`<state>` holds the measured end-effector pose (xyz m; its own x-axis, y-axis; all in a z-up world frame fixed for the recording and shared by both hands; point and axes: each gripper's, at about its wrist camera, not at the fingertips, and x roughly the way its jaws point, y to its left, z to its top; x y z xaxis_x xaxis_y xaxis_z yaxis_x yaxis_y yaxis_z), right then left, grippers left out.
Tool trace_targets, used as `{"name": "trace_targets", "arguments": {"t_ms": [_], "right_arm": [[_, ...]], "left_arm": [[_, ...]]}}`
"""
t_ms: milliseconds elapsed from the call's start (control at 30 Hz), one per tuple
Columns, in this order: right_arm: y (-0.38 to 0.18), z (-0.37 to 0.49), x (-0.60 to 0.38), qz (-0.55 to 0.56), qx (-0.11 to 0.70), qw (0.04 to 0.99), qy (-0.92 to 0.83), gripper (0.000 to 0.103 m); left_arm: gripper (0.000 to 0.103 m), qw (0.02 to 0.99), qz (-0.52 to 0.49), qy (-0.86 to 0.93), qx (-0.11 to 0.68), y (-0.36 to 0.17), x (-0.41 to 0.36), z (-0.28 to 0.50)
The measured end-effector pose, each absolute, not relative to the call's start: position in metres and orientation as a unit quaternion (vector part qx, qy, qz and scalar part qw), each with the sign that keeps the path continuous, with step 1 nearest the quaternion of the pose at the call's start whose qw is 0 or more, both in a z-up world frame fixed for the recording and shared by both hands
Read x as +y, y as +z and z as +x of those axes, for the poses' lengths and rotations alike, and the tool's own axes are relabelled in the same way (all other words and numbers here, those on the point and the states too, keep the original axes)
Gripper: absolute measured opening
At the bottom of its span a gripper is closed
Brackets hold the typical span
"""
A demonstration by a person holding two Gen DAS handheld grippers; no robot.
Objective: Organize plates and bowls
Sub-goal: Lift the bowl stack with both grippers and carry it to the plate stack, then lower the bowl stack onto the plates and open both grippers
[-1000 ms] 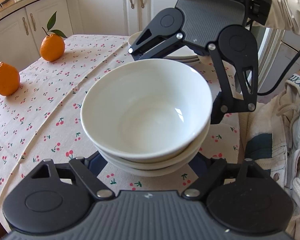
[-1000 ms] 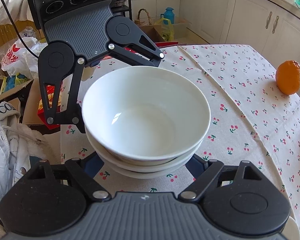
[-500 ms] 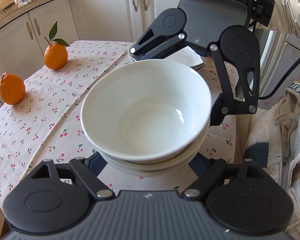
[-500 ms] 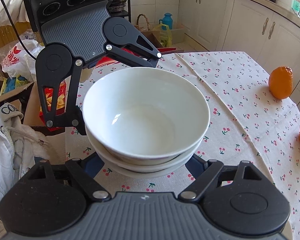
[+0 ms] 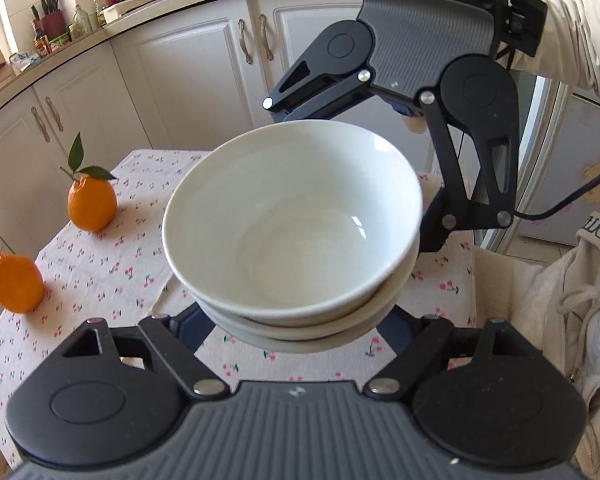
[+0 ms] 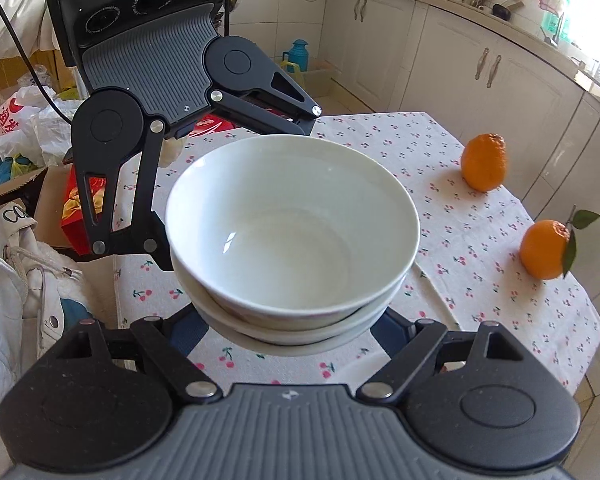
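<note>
Left wrist view shows a stack of white bowls (image 5: 292,232) held up in the air above the table (image 5: 100,272), with three rims visible, nested one inside another. The left claw (image 5: 296,332) pinches the near side of the stack, its fingers going under the lowest rim, and the right claw (image 5: 384,184) grips the far side in the same way. From the right wrist view the picture is mirrored: the right claw (image 6: 288,332) is spread wide around the stack of white bowls (image 6: 292,232) and pressed against it, with the left claw (image 6: 236,192) opposite.

The step in hand seems to be carrying the gathered bowls to wherever they belong. I see no plates and no place to set the stack down in either view, so I cannot tell where it is going. The next move calls for keeping both claws level and at the same spacing, because a tilt could slide the top bowl off.

The table wears a pale cloth (image 6: 480,248) printed with small cherries, and two oranges (image 6: 484,162) rest on it, one with a leaf. White kitchen cabinets (image 5: 188,72) with a counter of bottles line the room; bags and boxes (image 6: 24,128) crowd the floor beyond the table.
</note>
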<state>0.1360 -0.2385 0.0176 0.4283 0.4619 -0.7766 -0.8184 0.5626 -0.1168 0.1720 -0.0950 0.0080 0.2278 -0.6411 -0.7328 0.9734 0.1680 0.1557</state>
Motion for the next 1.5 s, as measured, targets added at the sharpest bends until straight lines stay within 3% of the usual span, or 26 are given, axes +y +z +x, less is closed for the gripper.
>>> {"name": "trace_targets", "arguments": {"t_ms": [567, 1400, 1500], "right_arm": [[0.002, 0.134, -0.339, -0.229, 0.401, 0.832, 0.308, 0.090], [-0.021, 0.147, -0.365, -0.175, 0.426, 0.835, 0.301, 0.090], [-0.022, 0.146, -0.366, -0.171, 0.425, 0.838, 0.297, 0.092]], "left_arm": [[0.086, 0.674, 0.323, -0.615, 0.252, -0.022, -0.210, 0.199], [0.086, 0.671, 0.317, -0.615, 0.267, -0.036, -0.221, 0.205], [0.090, 0.679, 0.321, -0.606, 0.262, -0.036, -0.220, 0.202]]}}
